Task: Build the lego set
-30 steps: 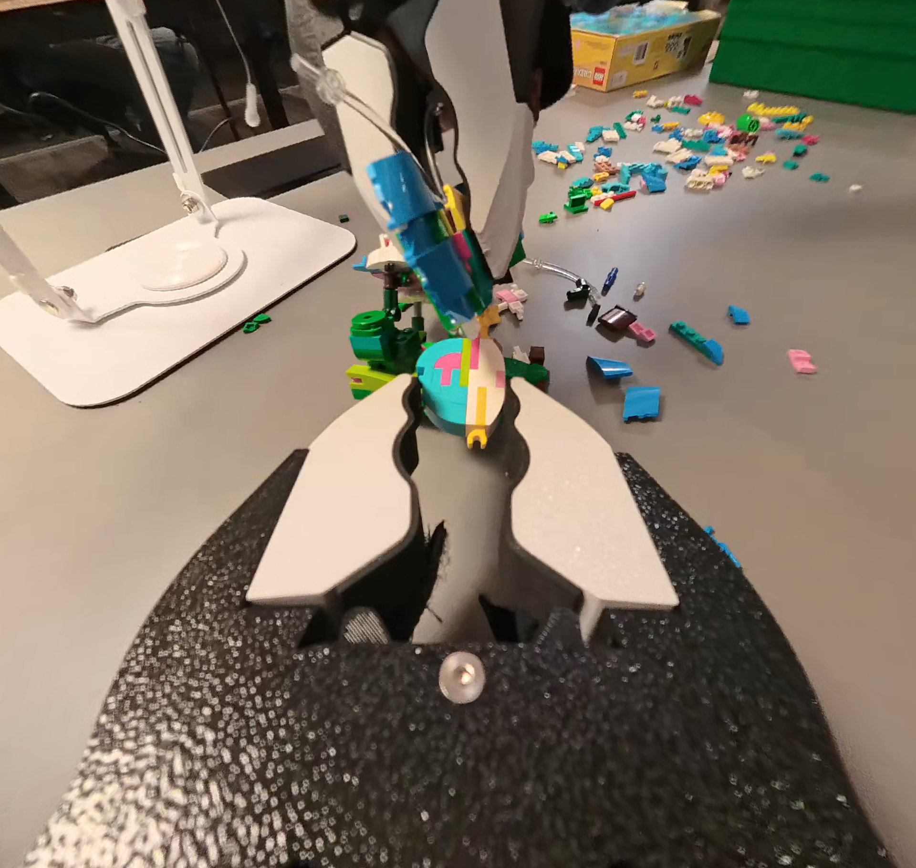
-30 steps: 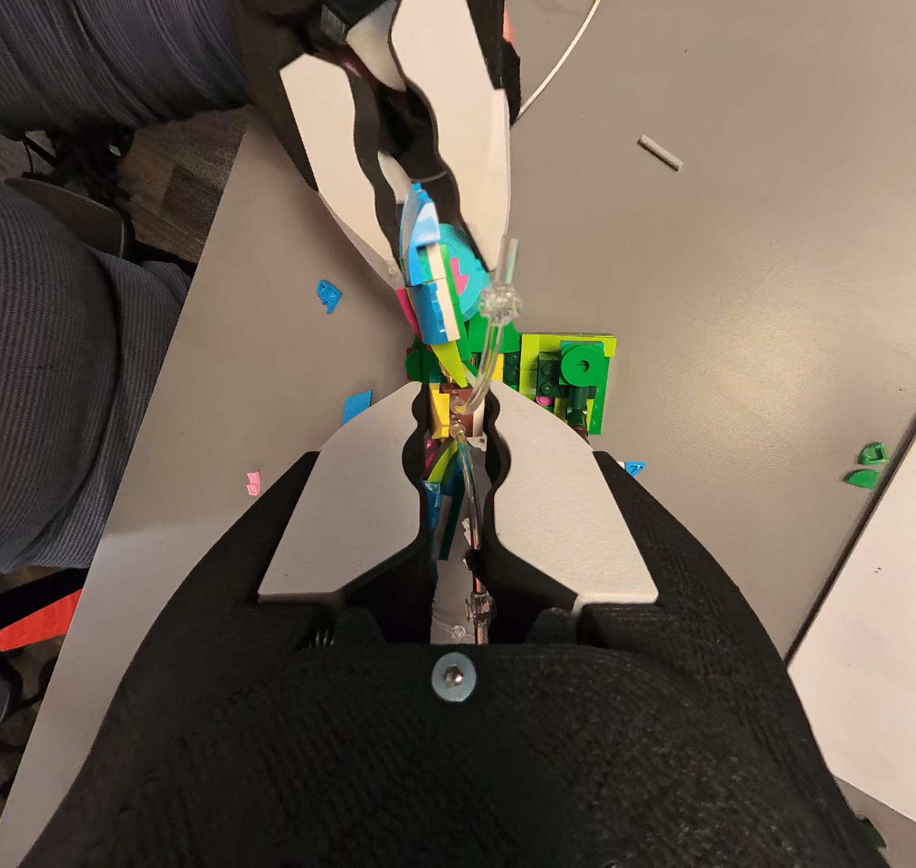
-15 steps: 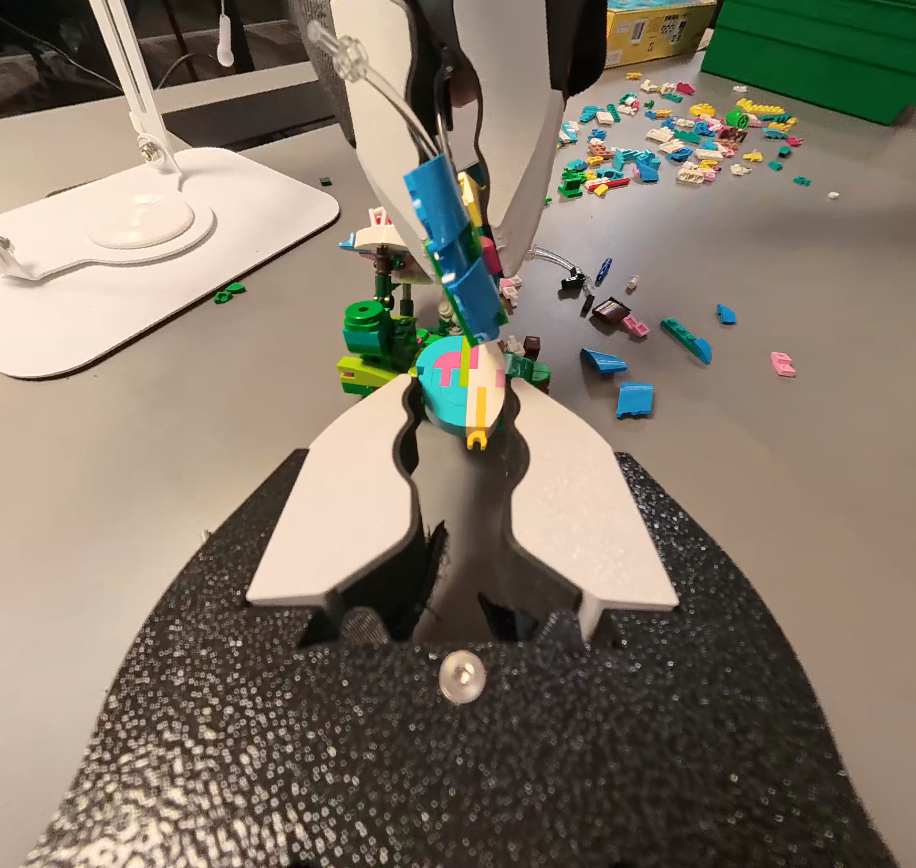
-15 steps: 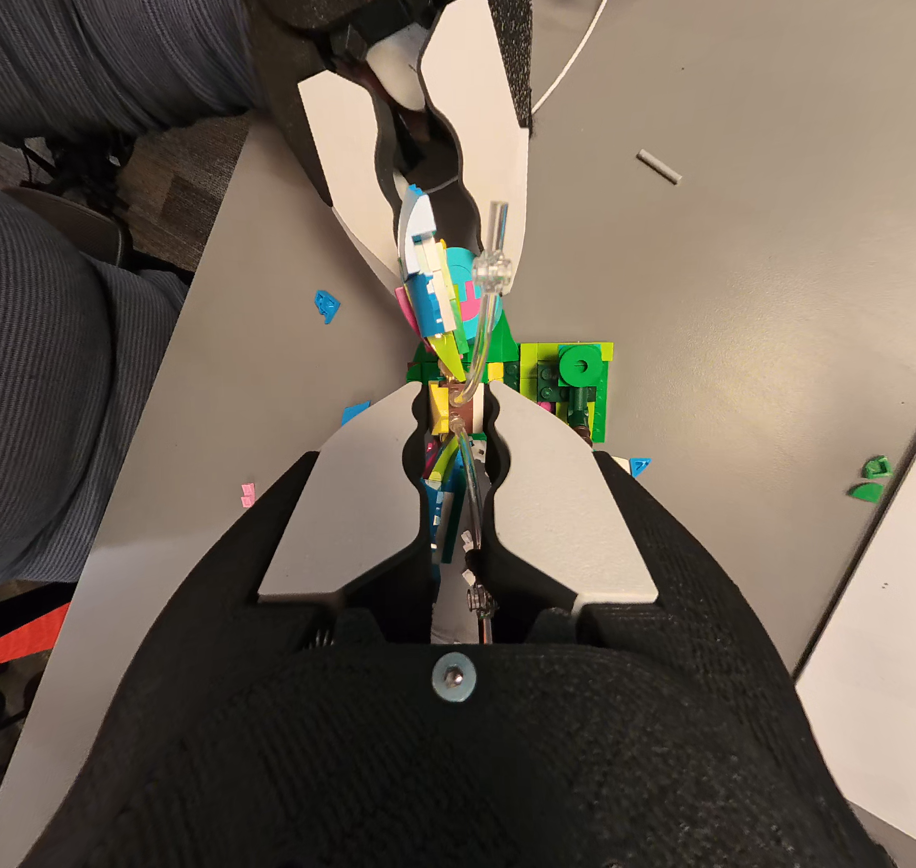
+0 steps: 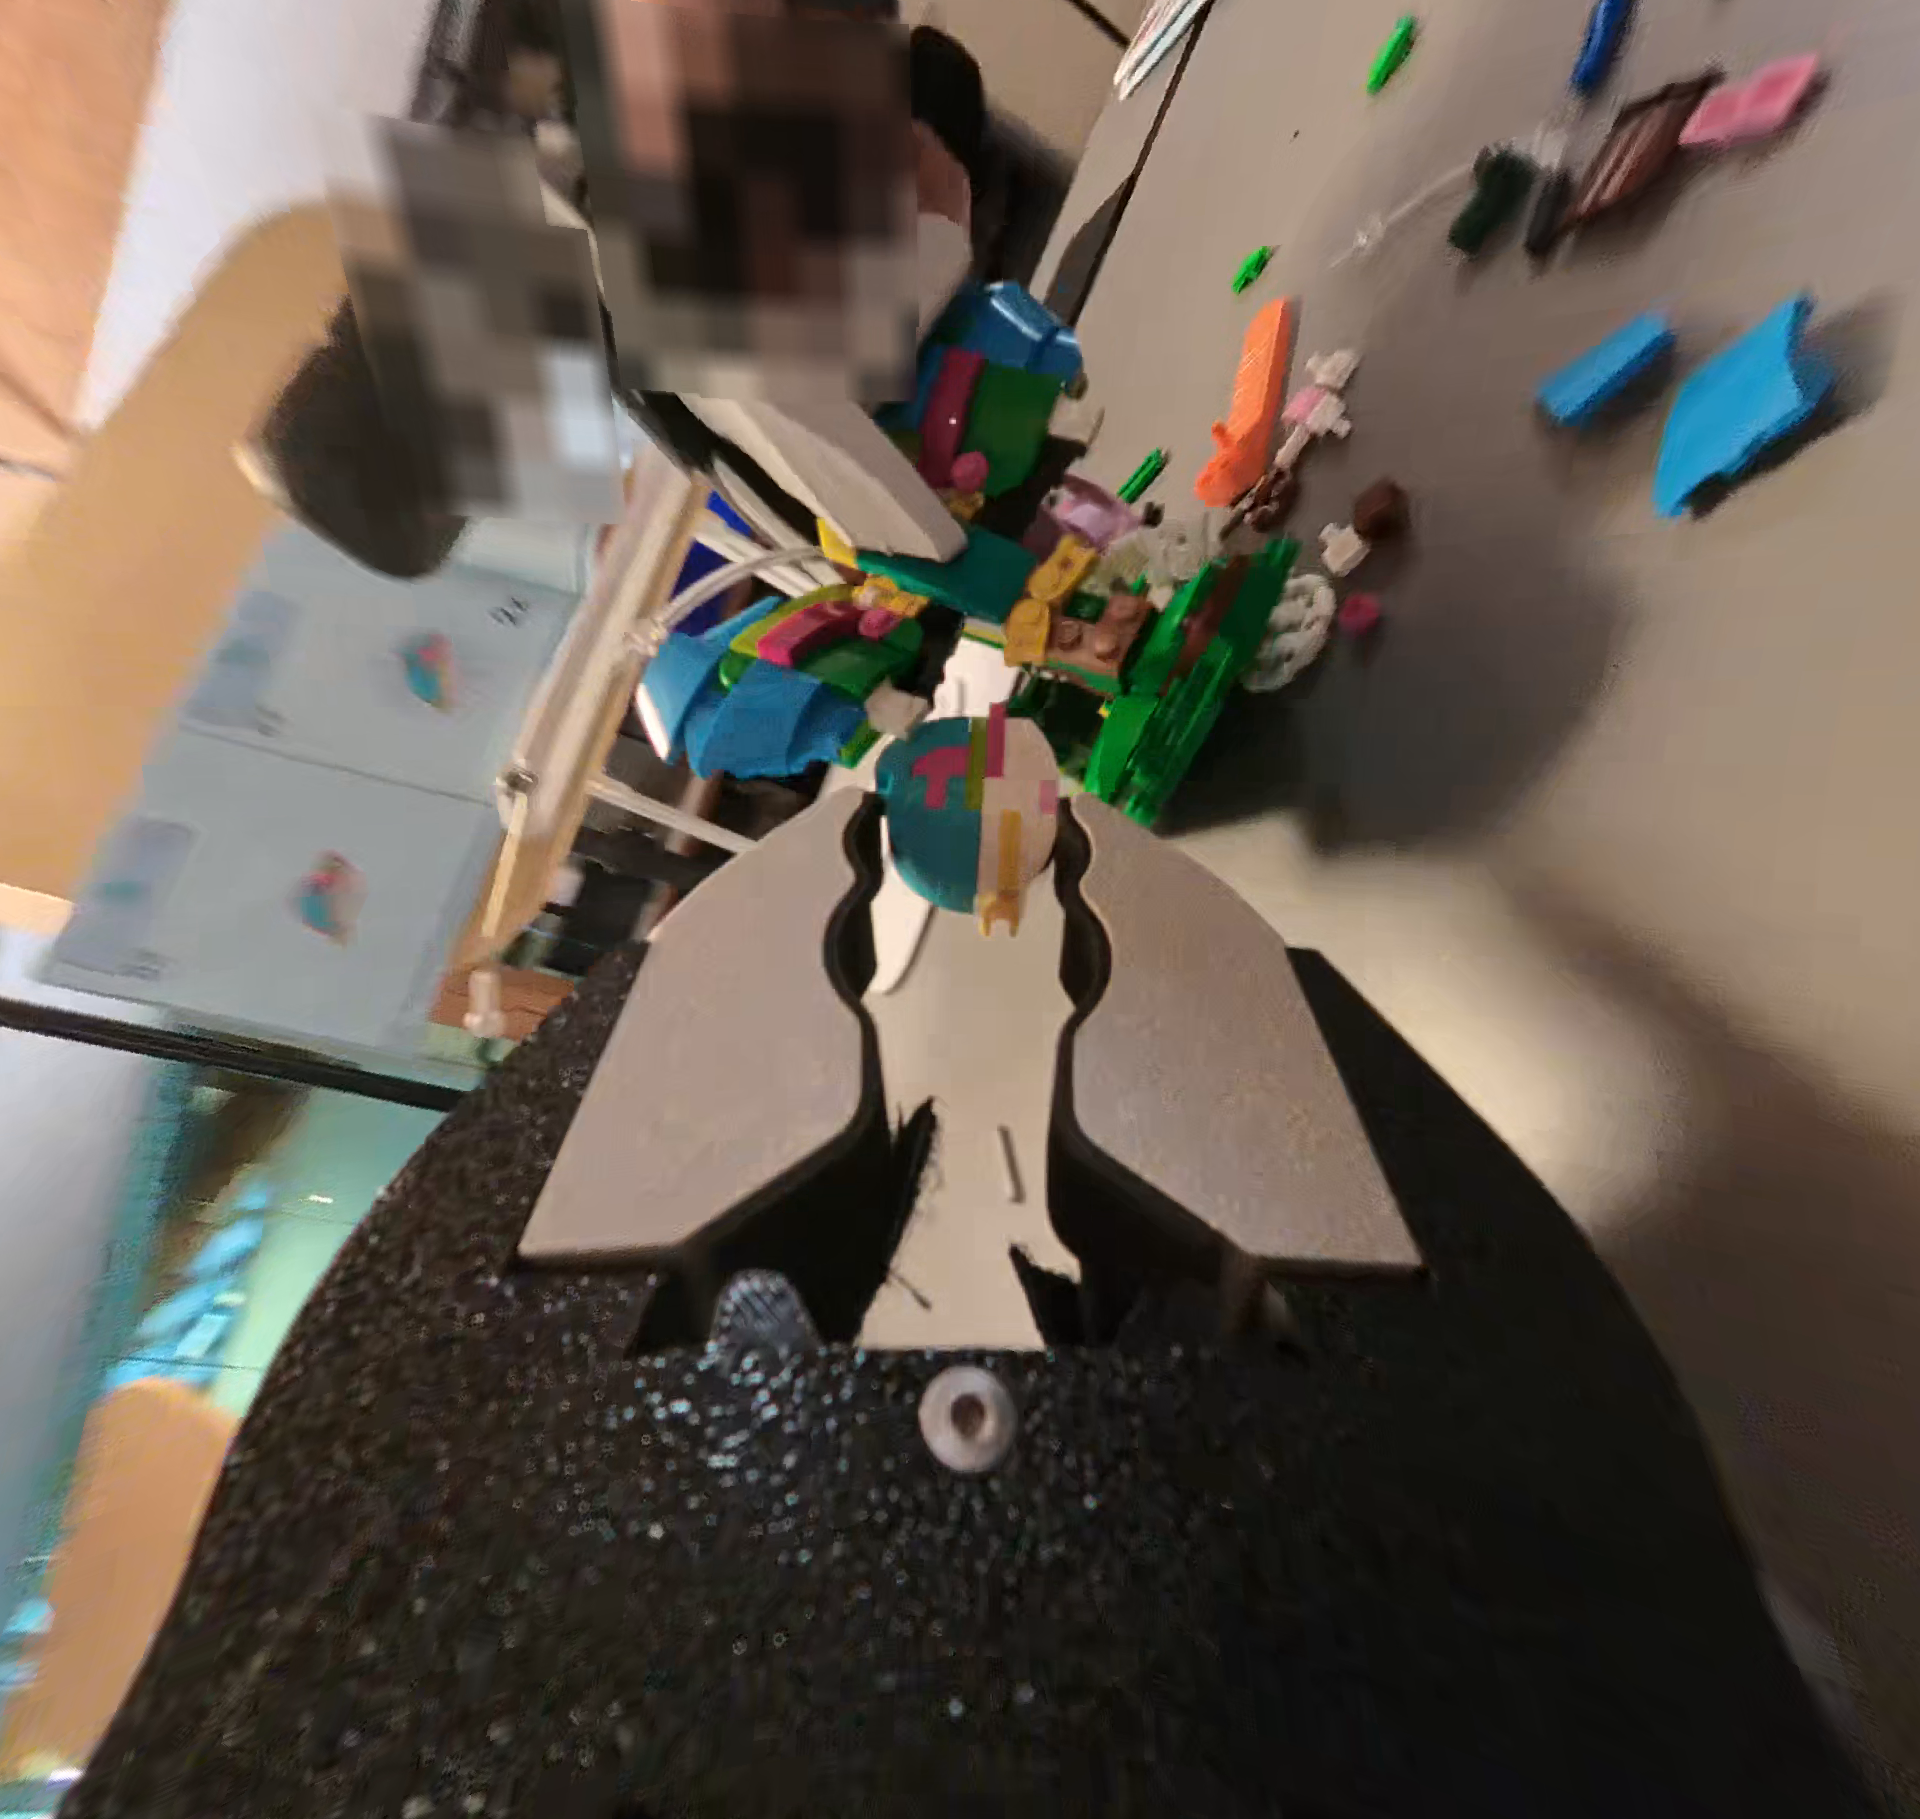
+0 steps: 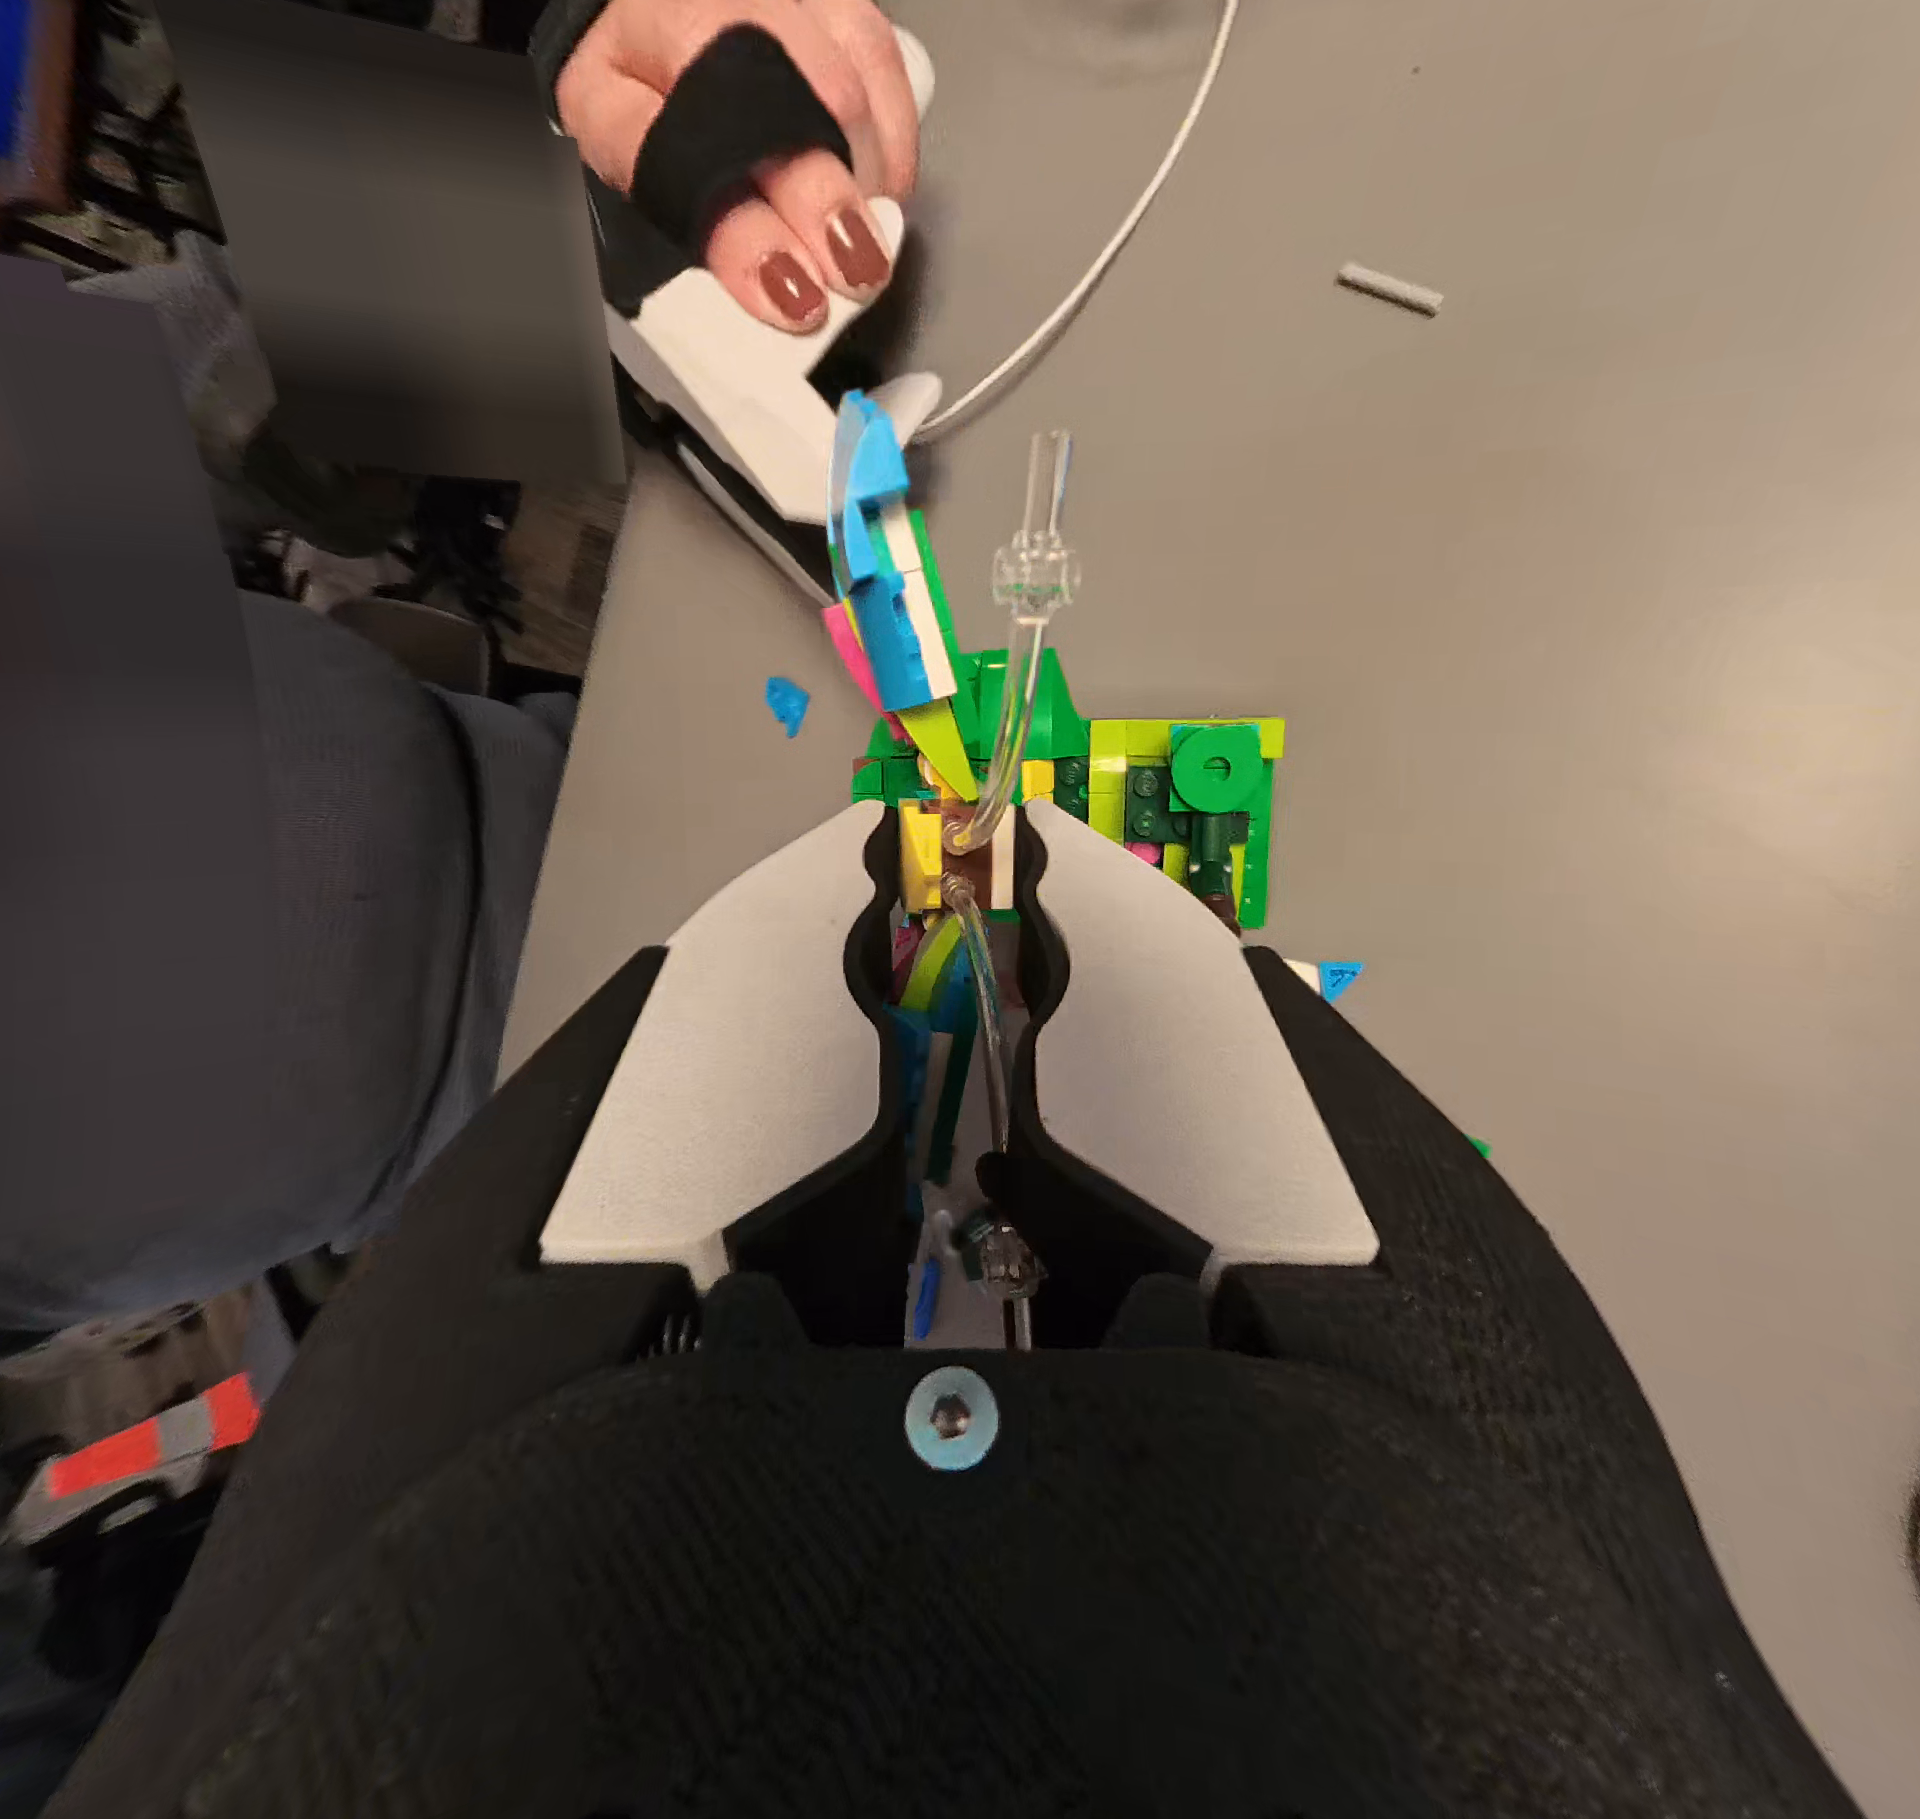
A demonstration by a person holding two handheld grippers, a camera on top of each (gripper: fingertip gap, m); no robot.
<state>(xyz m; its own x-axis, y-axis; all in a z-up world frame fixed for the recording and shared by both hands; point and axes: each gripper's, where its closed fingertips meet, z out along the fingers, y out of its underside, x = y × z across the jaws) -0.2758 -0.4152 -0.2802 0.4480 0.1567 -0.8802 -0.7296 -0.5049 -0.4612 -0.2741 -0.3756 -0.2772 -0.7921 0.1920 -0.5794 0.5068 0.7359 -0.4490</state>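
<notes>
A round teal-and-white lego piece (image 5: 966, 824) is clamped between the tips of the left gripper (image 5: 964, 819). A yellow-and-brown block (image 6: 954, 855) of the winged lego model, with its clear curved tube (image 6: 1023, 647), is pinched by the right gripper (image 6: 951, 839). Below lies the green lego base (image 6: 1195, 793) on the grey table (image 6: 1558, 626). The left view is tilted and blurred, so the blue wing (image 5: 748, 709) probably belongs to that model.
</notes>
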